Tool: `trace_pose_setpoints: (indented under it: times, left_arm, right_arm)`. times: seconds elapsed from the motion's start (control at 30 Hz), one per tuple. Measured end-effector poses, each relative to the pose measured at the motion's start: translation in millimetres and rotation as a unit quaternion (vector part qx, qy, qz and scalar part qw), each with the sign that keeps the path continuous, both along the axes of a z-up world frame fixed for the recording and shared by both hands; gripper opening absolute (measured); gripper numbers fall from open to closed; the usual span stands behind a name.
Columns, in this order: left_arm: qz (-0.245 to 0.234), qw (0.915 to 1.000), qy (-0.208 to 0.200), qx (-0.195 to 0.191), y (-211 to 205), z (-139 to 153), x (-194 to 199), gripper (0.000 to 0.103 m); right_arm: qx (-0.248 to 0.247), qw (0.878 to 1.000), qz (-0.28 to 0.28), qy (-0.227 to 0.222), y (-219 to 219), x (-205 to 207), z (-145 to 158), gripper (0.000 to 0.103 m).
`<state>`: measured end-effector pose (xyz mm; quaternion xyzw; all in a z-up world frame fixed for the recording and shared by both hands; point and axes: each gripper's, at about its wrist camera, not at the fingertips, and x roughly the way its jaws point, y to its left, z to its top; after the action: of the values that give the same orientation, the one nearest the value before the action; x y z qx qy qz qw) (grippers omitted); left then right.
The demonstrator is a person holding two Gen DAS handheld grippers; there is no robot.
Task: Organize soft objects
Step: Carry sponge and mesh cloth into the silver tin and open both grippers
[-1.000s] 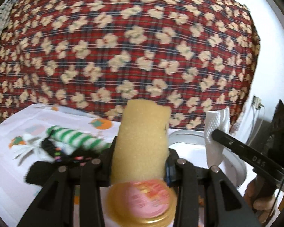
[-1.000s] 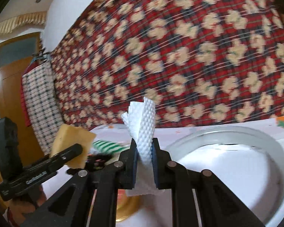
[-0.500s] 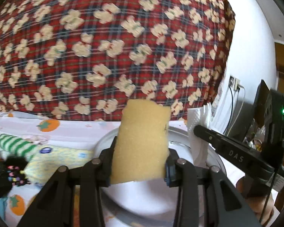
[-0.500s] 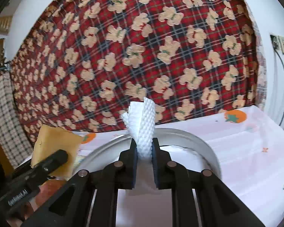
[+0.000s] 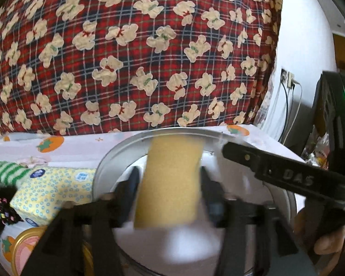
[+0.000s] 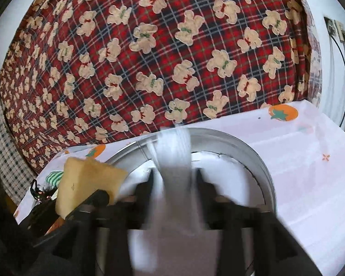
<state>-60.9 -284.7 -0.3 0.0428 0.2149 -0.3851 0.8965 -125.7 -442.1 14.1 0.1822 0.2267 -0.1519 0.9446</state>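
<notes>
My left gripper (image 5: 169,179) hovers over a round metal tin (image 5: 117,151) lined in white. Its jaws are opening, and the yellow sponge (image 5: 170,188) between them is blurred and slipping down, with gaps at both pads. In the right wrist view my right gripper (image 6: 173,179) is over the same tin (image 6: 260,161). Its jaws are opening too, and the white textured cloth (image 6: 174,156) hangs loose between them, clear of both pads. The sponge (image 6: 87,181) also shows at the left of the right wrist view, and a right gripper finger (image 5: 276,170) crosses the left wrist view.
Left of the tin lie a yellow tissue pack (image 5: 53,188), a green striped sock (image 5: 4,170), a black fuzzy item (image 5: 0,204) and a gold-rimmed lid (image 5: 27,248). A red plaid bear blanket (image 5: 126,57) rises behind. Cables hang from a wall socket (image 5: 287,80).
Both grippers have moved right and come over the round tin. Their jaws, shut on the sponge and the cloth before, have spread, and both items are sliding down.
</notes>
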Motion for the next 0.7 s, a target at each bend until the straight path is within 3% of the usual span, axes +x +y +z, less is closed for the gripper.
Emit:
trace_pose_setpoints:
  times: [0.03,0.1,0.13,0.27,0.53,0.7]
  left_arm:
    - [0.001,1.0000,-0.006,-0.004,1,1,-2,0.082]
    - [0.006,0.9994,-0.028,-0.019,7,7,-10,0.098]
    - [0.008,0.9990,-0.036,-0.023,8,9,-12,0.099]
    - [0.020,0.9962,-0.074,-0.040,17,16,-21,0.103]
    - [0.028,0.9914,-0.120,-0.045,24,19,-34,0.103]
    - [0.037,0.9878,-0.146,-0.038,31,19,-44,0.103]
  right_arm:
    - [0.006,1.000,-0.002,-0.008,-1,-2,0,0.082]
    - [0.017,0.999,-0.003,-0.038,-3,-10,4,0.082]
    - [0.018,0.999,-0.005,-0.049,-4,-14,7,0.082]
    - [0.019,0.995,-0.029,-0.091,-7,-28,13,0.082]
    - [0.038,0.993,-0.036,-0.104,-12,-28,11,0.082]
    - [-0.003,0.990,-0.058,-0.128,-2,-36,14,0.082]
